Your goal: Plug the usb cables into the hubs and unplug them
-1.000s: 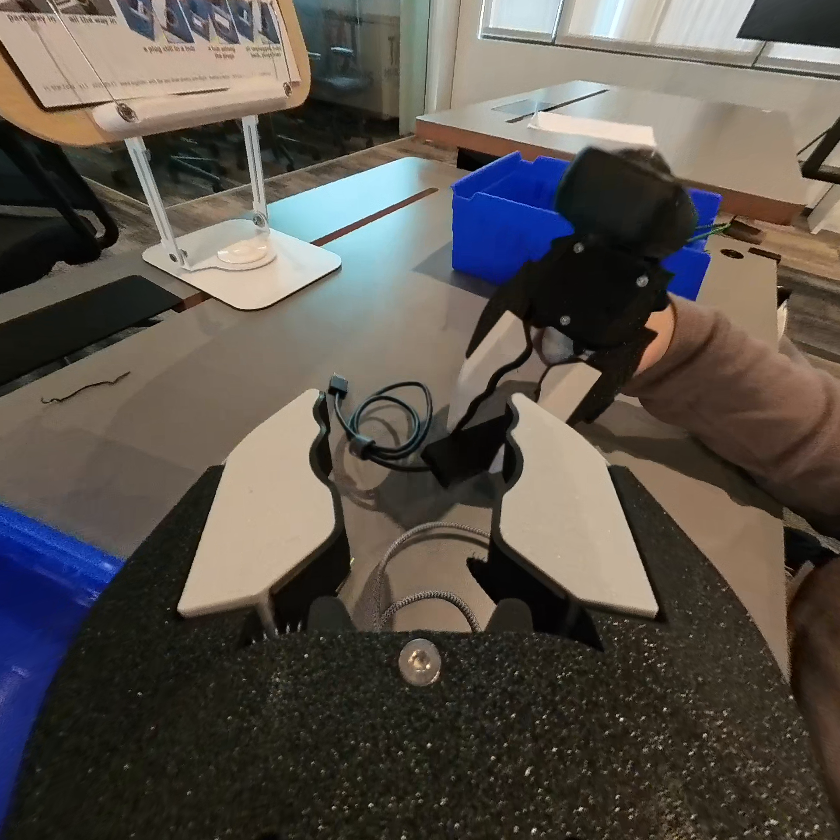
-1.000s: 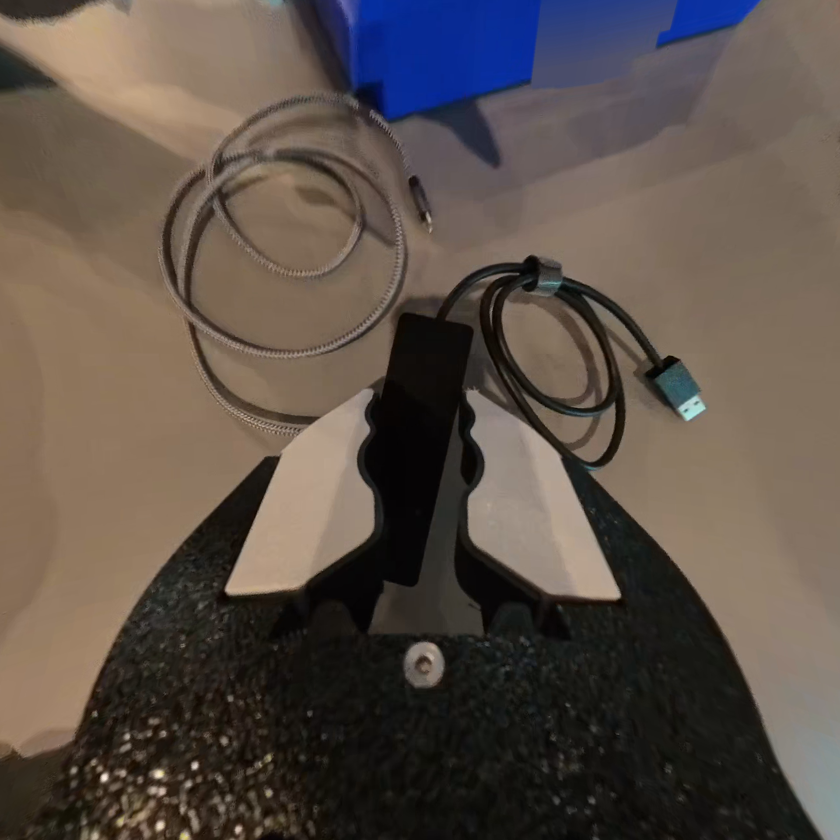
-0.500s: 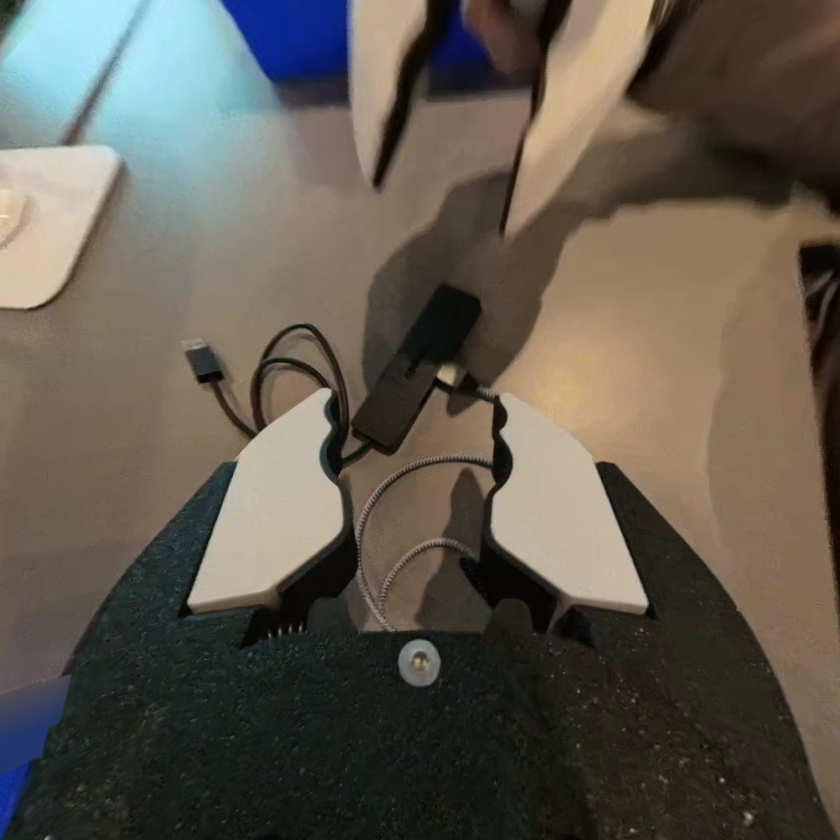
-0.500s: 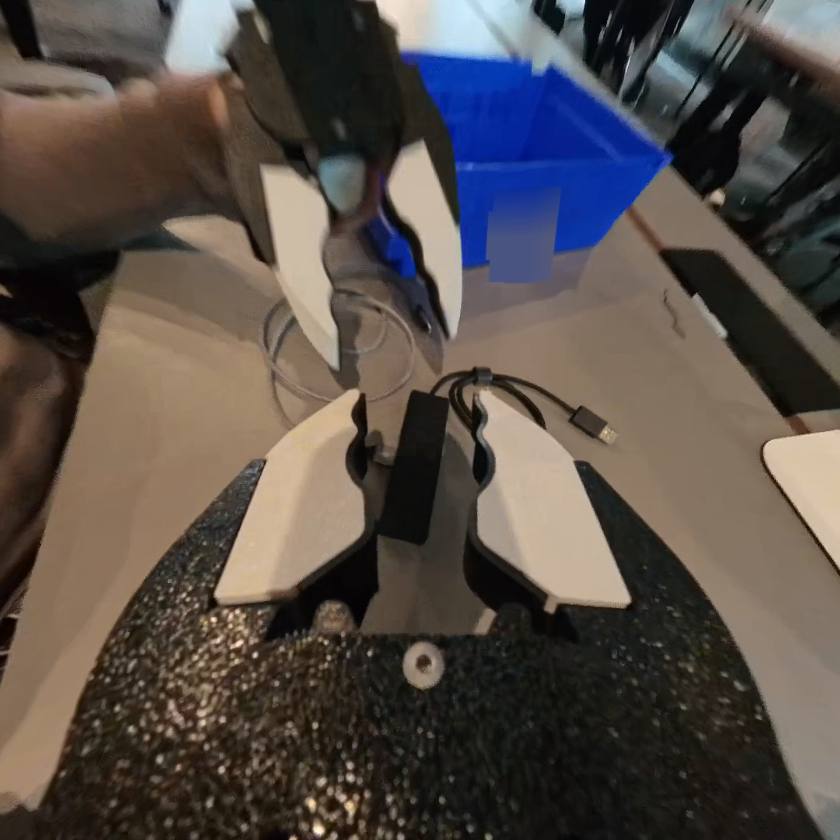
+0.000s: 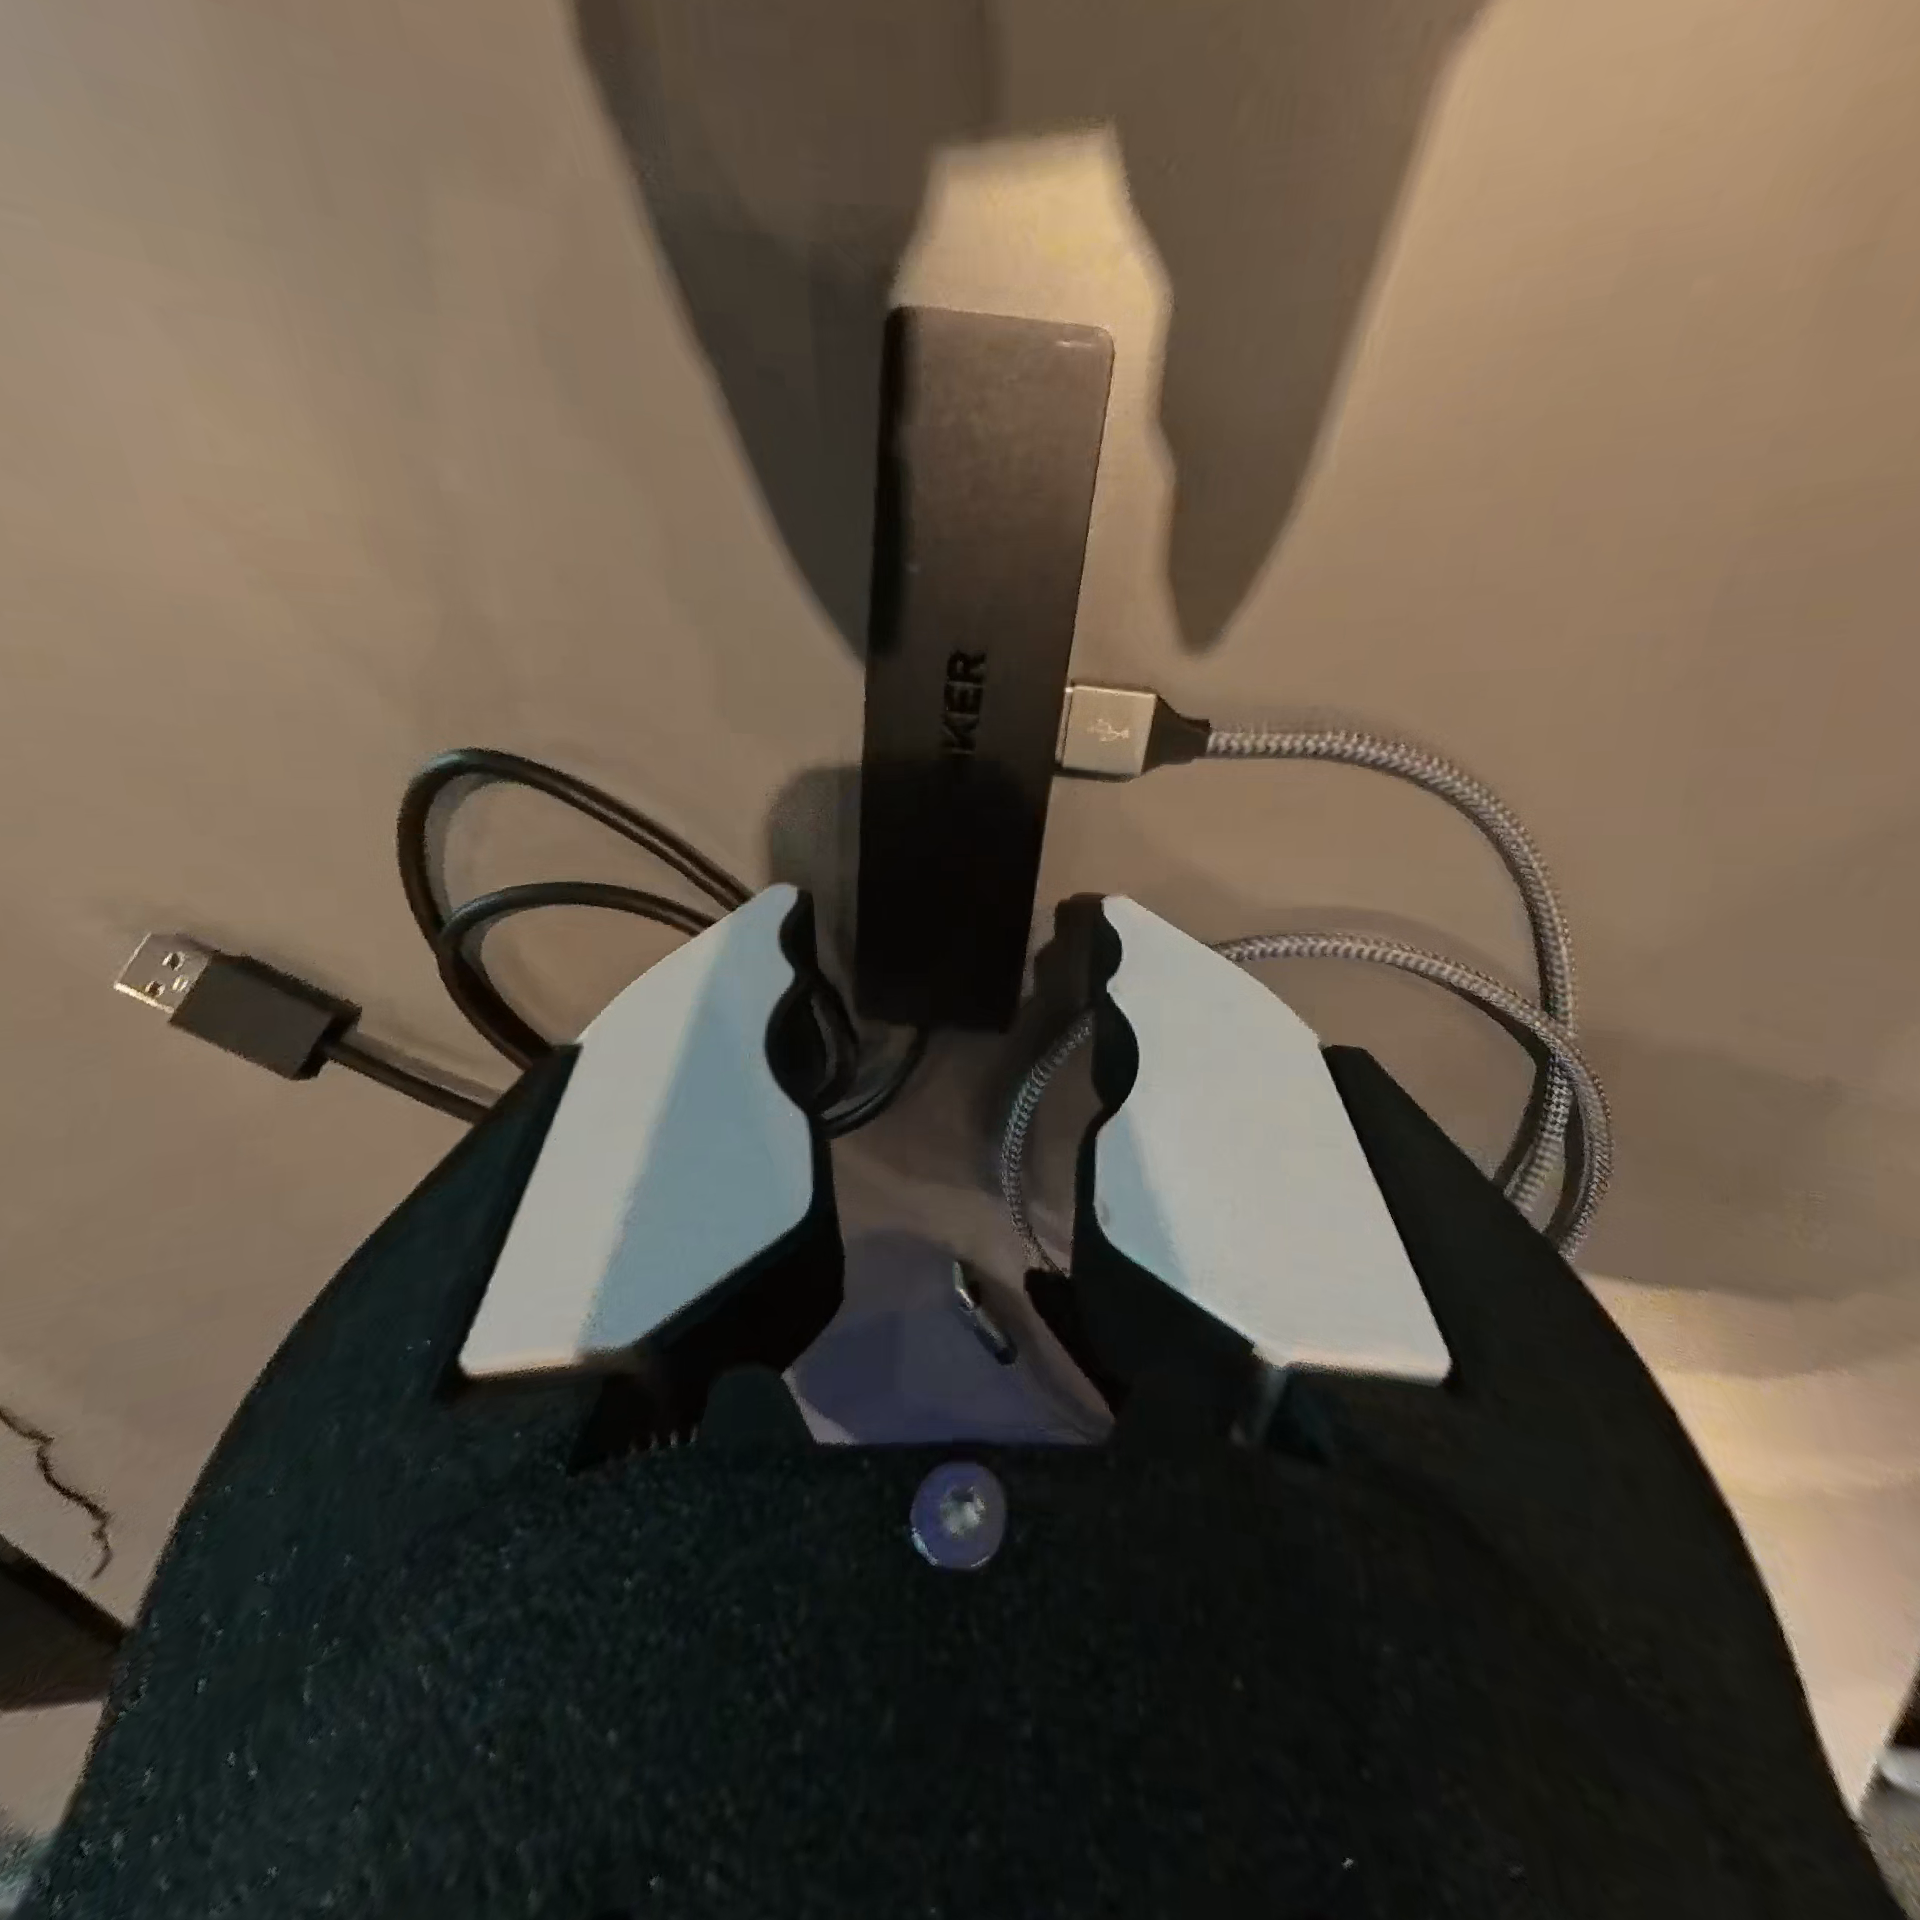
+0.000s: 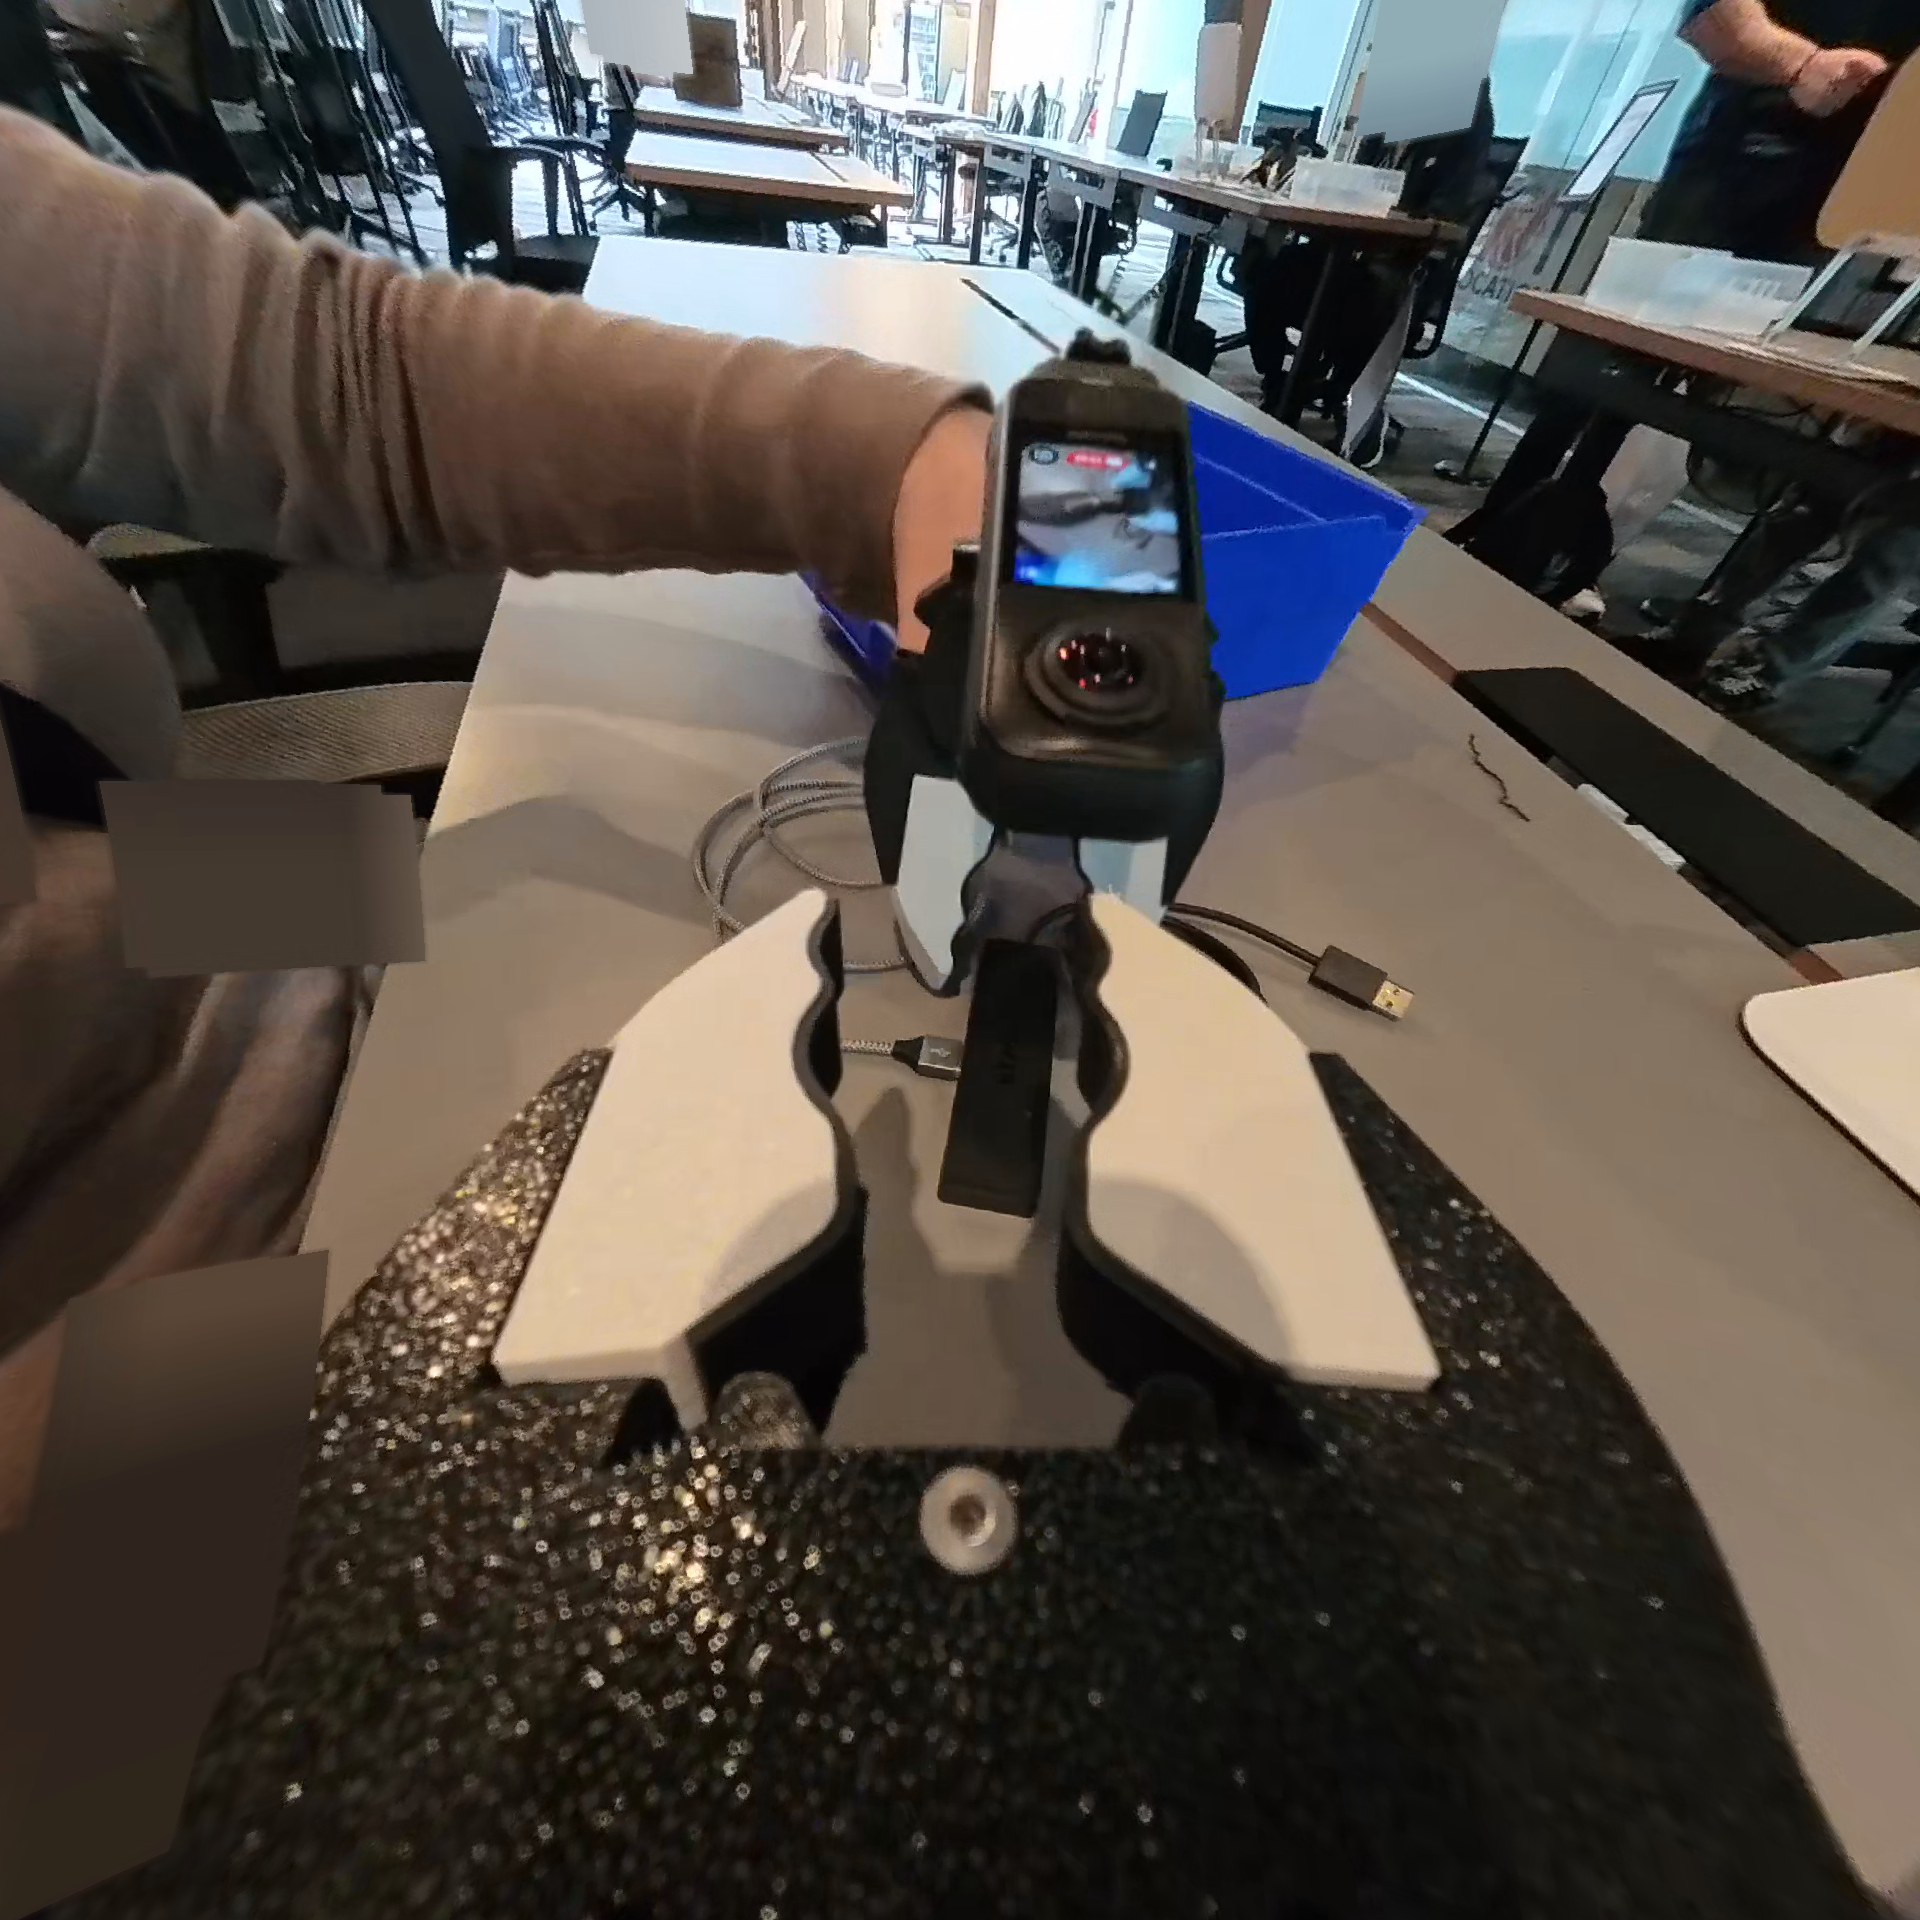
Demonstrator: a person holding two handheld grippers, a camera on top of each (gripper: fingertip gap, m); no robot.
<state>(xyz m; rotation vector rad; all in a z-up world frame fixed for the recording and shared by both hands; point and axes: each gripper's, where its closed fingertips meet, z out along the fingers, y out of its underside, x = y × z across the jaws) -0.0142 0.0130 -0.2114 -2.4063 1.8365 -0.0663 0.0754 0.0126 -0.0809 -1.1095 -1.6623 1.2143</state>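
- Your left gripper point(image 5: 945, 920) has its white fingers spread apart, straddling the near end of the slim black rectangular USB hub point(image 5: 977, 665) without touching it.
- The hub lies flat on the grey table point(image 5: 312, 468), with the braided grey cable's silver plug point(image 5: 1112, 729) seated in its side port.
- Your right gripper point(image 6: 961, 925) is also parted, empty, around the hub's opposite end.
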